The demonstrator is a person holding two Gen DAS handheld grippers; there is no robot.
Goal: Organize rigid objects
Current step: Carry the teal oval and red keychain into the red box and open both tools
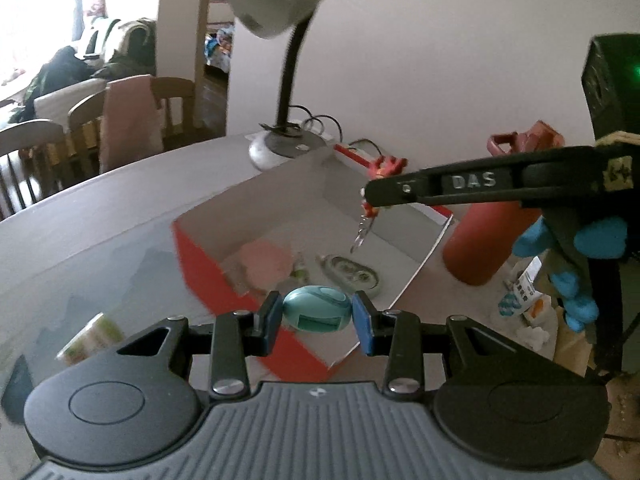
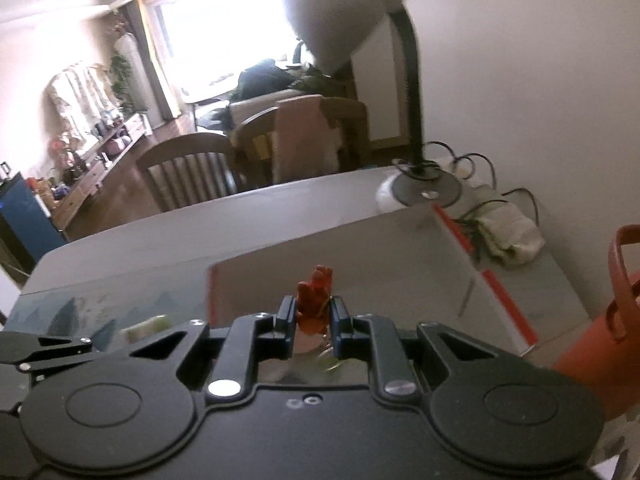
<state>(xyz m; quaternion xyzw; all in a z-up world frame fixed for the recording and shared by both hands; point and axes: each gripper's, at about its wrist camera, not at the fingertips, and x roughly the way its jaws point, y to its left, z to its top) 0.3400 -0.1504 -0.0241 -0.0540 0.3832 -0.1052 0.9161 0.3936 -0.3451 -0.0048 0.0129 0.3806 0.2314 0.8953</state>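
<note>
Both tools hang over the open red-and-white box (image 1: pixel 256 216) on the grey worktop (image 1: pixel 100 208), each clenched on a small object. The left tool (image 1: pixel 318 314) pinches a teal, egg-shaped gadget (image 1: pixel 316 308) across its width, just above the box's near wall; its long axis runs from pad to pad, and the small window on its face is turned toward the camera. The right tool (image 2: pixel 314 314) grips a red figurine keychain (image 2: pixel 314 298) at the middle — the figure stands upright between the pads, while in the left view its chain and ring (image 1: pixel 362 232) dangle below, over the far side of the box.

Both items look light and rigid. The gadget's smooth, rounded shell seems likely to slip if the pinch eases off-centre, so its flatter sides are the safer hold; the figurine looks knobbly enough to sit securely, though its loose chain may swing. Inside the box, a pink item (image 1: pixel 264 260) and an oval tag (image 1: pixel 350 272) already lie on the bottom — blurred, their make unclear.
</note>
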